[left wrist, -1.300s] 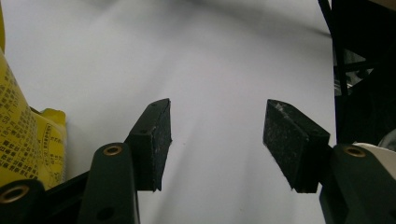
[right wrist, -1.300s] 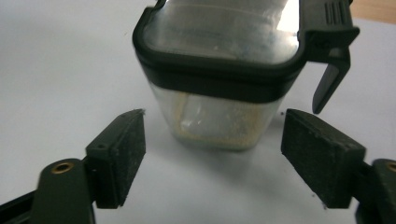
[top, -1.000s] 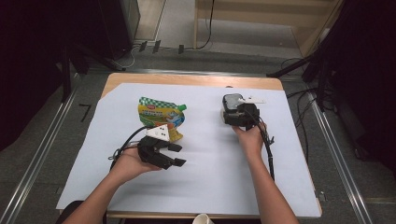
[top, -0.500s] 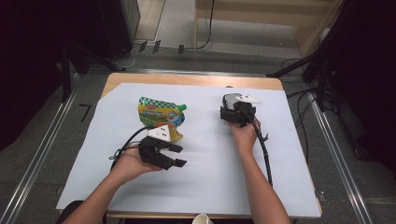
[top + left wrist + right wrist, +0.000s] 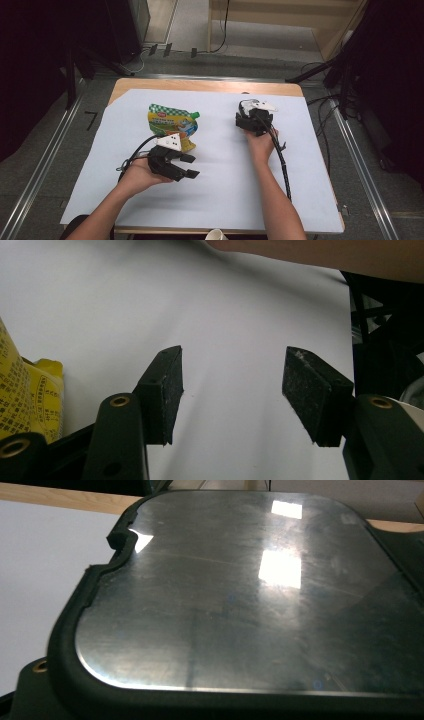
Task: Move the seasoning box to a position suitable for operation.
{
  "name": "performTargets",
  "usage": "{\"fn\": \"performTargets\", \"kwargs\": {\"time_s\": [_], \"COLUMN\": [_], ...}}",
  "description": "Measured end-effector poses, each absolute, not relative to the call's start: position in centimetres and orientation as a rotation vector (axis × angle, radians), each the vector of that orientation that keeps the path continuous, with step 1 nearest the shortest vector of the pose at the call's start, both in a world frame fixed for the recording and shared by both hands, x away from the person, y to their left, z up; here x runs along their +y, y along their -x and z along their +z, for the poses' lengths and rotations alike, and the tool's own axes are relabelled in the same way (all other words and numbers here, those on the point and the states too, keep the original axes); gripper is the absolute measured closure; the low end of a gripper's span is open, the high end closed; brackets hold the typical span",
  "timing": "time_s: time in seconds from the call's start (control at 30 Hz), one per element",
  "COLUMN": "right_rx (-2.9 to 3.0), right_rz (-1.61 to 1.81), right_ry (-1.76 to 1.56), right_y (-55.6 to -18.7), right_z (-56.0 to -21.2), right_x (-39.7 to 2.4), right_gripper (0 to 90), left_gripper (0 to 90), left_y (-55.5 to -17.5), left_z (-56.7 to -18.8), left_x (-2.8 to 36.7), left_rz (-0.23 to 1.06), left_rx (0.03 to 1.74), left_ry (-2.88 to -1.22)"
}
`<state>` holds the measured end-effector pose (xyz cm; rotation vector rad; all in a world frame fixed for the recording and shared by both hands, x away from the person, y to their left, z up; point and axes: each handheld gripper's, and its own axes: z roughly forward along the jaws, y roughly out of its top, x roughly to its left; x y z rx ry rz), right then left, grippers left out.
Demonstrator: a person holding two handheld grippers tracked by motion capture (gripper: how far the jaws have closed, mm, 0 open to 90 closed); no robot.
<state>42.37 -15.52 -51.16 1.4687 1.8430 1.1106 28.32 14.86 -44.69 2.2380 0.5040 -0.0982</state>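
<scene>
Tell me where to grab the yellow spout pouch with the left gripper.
Probably the pouch's near bottom edge, beside the left gripper. The pouch lies flat on the white sheet, green cap at a far corner, so come in low from the person's side with the open jaws.

Tabletop [image 5: 207, 86]: pale wood along the far edge, smooth with a low sheen.
Sheet [image 5: 220, 180]: white paper-like cover over the tabletop, matt and smooth, with a few soft ripples.
Pouch [image 5: 171, 125]: printed plastic film in yellow and green, glossy and slightly crinkled, with a green plastic cap.
Left gripper [image 5: 184, 166]: black matt plastic body; jaws faced with dark, rough, grainy pads [image 5: 162, 392]; brass-coloured metal inserts in the arms.
Plate [image 5: 240, 595]: brushed grey metal, shiny, finely scratched, catching bright light reflections, set in a dark matt plastic or rubber rim.
Cable [image 5: 280, 160]: black, smooth rubbery sheath.
</scene>
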Motion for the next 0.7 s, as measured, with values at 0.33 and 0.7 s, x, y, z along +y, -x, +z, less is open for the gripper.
{"fn": "performTargets", "kwargs": {"time_s": [0.33,0.7], "right_rx": [1.912,2.009], "right_rz": [1.175,1.237], "right_ry": [-1.375,-1.273], "right_y": [-40.3,-34.9], "right_z": [-49.0,-47.5], "right_x": [-15.3,-16.1], "right_gripper": [15.9,15.9], "left_gripper": [41.8,41.8], "left_y": [-28.4,-28.3], "left_z": [-44.7,-44.9], "left_x": [14.9,14.7], "left_rz": [-0.102,-0.114], "left_rx": [0.514,0.524], "left_ry": [-2.232,-2.225]}}
